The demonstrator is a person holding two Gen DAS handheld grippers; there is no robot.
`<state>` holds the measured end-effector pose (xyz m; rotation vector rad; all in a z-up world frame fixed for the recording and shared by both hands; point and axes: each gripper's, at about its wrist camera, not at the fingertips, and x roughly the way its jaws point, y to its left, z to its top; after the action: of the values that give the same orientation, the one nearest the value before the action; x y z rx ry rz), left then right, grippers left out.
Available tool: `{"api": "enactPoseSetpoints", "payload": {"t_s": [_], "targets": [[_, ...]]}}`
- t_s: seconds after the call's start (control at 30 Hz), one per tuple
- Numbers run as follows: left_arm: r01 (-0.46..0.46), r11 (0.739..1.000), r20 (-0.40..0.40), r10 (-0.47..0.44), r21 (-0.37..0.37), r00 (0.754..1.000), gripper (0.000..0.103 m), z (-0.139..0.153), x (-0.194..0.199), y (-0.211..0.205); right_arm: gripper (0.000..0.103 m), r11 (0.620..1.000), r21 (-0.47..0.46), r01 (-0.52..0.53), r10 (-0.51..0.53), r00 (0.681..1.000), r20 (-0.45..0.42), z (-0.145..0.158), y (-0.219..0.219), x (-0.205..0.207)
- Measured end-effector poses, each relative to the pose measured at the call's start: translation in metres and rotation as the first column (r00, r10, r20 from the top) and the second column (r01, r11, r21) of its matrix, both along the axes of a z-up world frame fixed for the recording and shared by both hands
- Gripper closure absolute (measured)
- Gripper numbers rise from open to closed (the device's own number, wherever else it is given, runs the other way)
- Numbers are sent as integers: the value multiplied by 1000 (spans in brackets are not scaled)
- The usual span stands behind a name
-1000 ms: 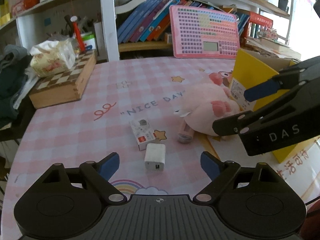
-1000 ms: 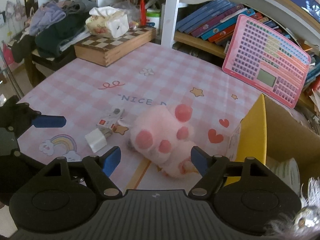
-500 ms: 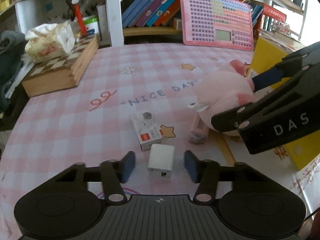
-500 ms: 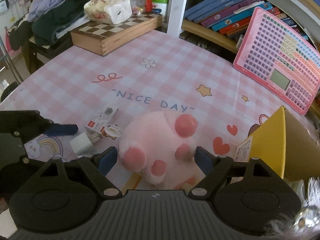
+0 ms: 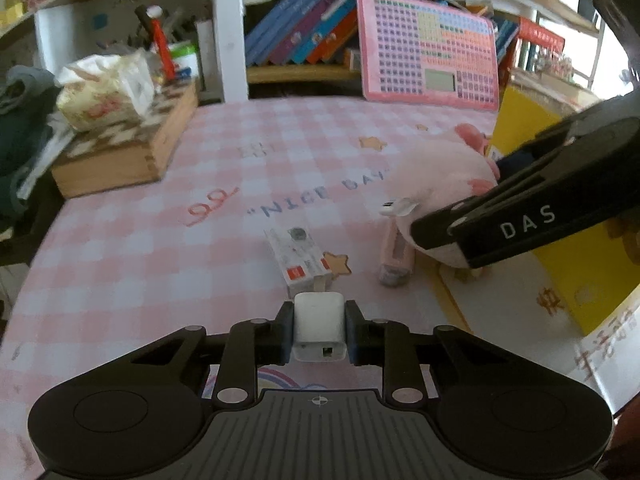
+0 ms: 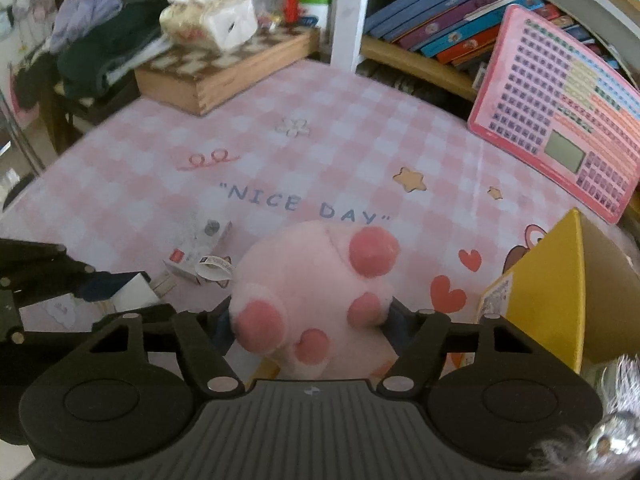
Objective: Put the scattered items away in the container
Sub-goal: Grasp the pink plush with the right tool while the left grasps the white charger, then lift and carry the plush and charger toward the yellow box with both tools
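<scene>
Left gripper (image 5: pixel 319 330): closed onto the white charger (image 5: pixel 319 327), one pad against each flat side, the block sitting squarely between them, its port facing the camera.
Just ahead of the left gripper: a small white carton (image 5: pixel 299 258) lies almost touching the charger's far end; a pink tube (image 5: pixel 396 257) lies to the right of that.
Right gripper (image 6: pixel 308 320): clamped around the pink plush paw (image 6: pixel 310 292), fingers buried in the fur on either side.
To the right of the right gripper: the yellow box (image 6: pixel 560 280), open side up, the container by my reading, close by.
Further out: pink checked tablecloth (image 6: pixel 248 136), wooden chess box (image 6: pixel 224 68) well ahead and left, pink keyboard toy (image 6: pixel 560 120) leaning at the shelf.
Risk, charger: smooth hard sides; a quick lift or tilt could let it slide out, or drag the carton along if they touch.
Risk, plush: soft filling gives under the pads, so the hold may be on fur only; it could sag, slip out, or catch the box rim.
Risk, arms: both grippers sit near each other; both heading for the box at once could bump them together.
</scene>
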<state>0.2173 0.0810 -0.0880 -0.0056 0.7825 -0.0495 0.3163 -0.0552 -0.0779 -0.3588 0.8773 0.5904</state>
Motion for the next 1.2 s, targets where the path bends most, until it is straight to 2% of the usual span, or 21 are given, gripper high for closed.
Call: {"api": "enactPoseSetpoints", "payload": {"t_s": [0.23,0.5,0.83,1.2], "targets": [[-30,999,70,31,-16,997,78,27,-20,11,35,997,70,8,-10,1000,26,22,-11,-21],[-44,998,133,50,-45,990,78,59,-54,17,35,991,131,-13,7,999,44,44,-26,-63],[-16,999,174,24,-46,984,78,85,-98,16,35,990,143,18,-26,998,51,52,-49,-120],[68,996,205,-53,-64,977,78,106,-143,1,35,978,193,83,-93,995,41,62,-73,-179]]}}
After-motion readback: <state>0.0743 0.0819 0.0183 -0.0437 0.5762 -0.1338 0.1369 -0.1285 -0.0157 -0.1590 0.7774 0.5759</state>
